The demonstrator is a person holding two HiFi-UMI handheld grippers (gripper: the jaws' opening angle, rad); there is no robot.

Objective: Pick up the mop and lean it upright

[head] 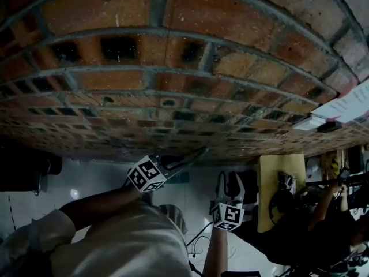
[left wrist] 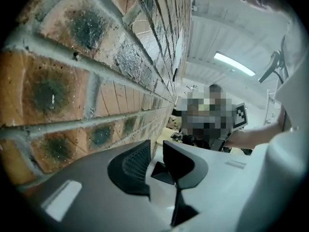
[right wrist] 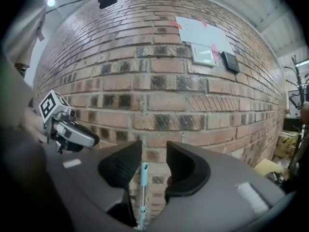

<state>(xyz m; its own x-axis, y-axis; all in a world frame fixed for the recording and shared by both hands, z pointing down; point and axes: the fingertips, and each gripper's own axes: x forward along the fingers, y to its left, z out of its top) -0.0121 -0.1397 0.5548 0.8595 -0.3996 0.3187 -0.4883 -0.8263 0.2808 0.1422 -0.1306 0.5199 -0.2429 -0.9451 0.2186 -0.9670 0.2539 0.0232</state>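
Right now your right gripper (right wrist: 154, 148) has its jaws apart, clamped on nothing; through the gap, low in the centre of the right gripper view, the pale blue mop handle (right wrist: 143, 190) stands upright before the brick wall (right wrist: 159, 71), clear of both pads; your left gripper (left wrist: 157, 146) is likewise parted and empty, with brick filling the left of its view.

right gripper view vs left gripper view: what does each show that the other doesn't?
Right only: the pale blue mop handle standing upright at the brick wall, framed by the open right tool; papers and a switch plate higher up.
Left only: a ceiling light under a white ceiling.
Both: the brick wall.
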